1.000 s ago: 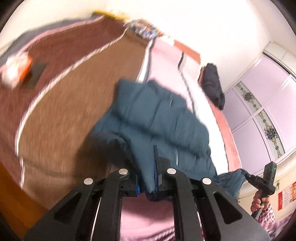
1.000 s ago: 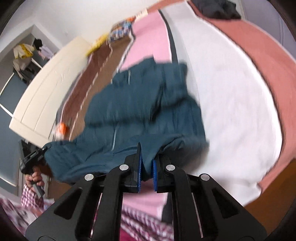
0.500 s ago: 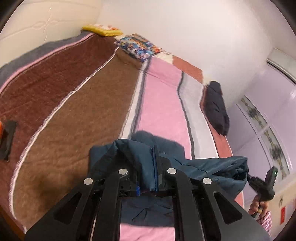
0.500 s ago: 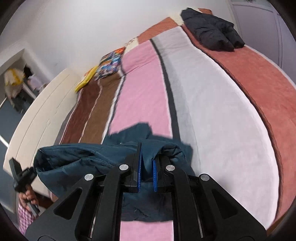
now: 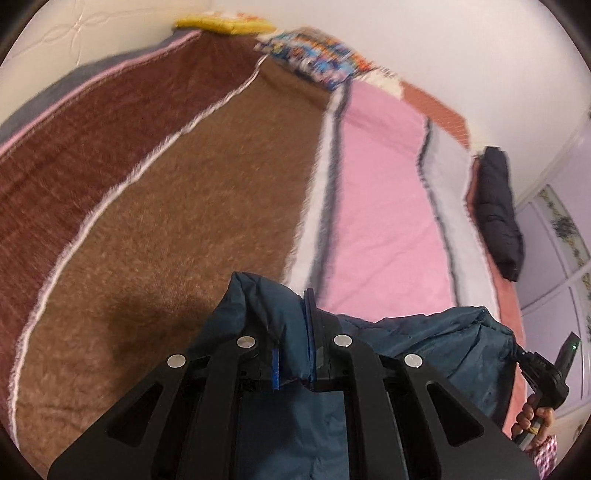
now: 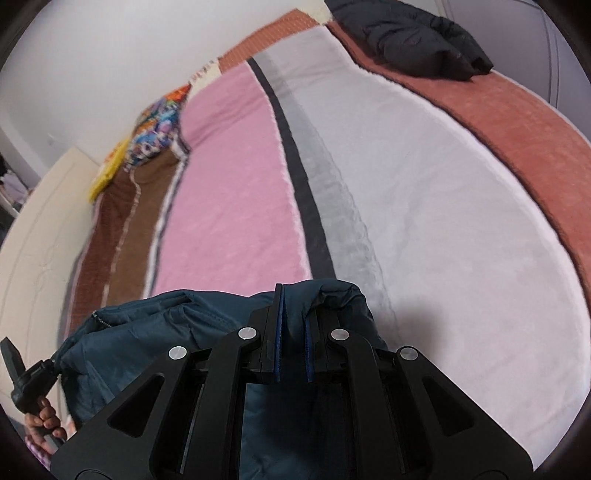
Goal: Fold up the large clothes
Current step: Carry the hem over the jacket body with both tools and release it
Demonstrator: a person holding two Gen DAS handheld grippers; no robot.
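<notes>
- Teal quilted fabric, a padded jacket (image 5: pixel 424 339), hangs bunched between the two grippers at the near edge of the bed (image 5: pixel 184 221); most of it sits at 6 o'clock in both wrist views, below the camera line.
- The left gripper (image 5: pixel 293 354) has its fingers drawn narrow and clamped on a fold of the jacket's edge; cloth fills the gap between the blue pads.
- The right gripper (image 6: pixel 291 350) is likewise pinched narrow on a fold of the same garment (image 6: pixel 166 325), with fabric rising between its fingers.
- In the left view the other hand (image 5: pixel 533 421) shows at 4 o'clock with the jacket stretched toward it; in the right view the opposite hand (image 6: pixel 42 421) shows at 8 o'clock.
- Done so far, judging by this: the garment is gripped at two points and held up as a span across the striped blanket (image 6: pixel 406 184).
- Left to do, as I judge it: nearly all of the folding. The jacket is rumpled, not laid flat, and no tidy fold is visible. How much of it touches the bed cannot be told.
- A dark puffy coat (image 6: pixel 410 33) lies at 1 o'clock on the far edge of the bed, well apart; whether it is folded is unclear.
- A patterned pillow (image 5: pixel 314 55) sits at 12 o'clock by the wall.
</notes>
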